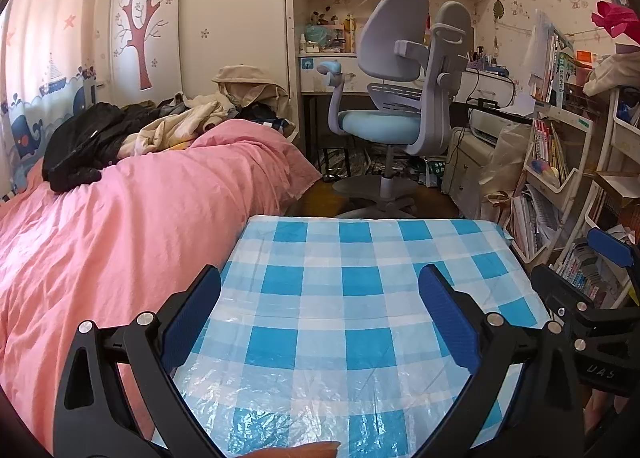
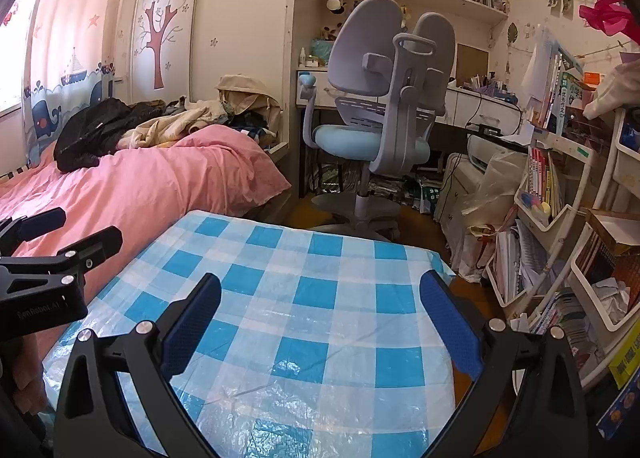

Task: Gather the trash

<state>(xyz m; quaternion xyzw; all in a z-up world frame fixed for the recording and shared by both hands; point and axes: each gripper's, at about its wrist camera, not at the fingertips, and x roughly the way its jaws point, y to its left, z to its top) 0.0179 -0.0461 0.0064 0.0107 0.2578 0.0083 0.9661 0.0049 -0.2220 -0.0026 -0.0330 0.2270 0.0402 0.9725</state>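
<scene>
Left tool (image 1: 320,312) and right tool (image 2: 320,318) both released, empty, over checked desk (image 1: 352,258); chair (image 1: 396,94) at 12, bed (image 1: 120,218) at 9.

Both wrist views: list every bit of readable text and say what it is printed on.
"UAS": on the black body of the right gripper, as seen in the left wrist view.
Print on the left gripper: too blurred to read.
Book covers and spines on the shelf rack: too small to read.
</scene>
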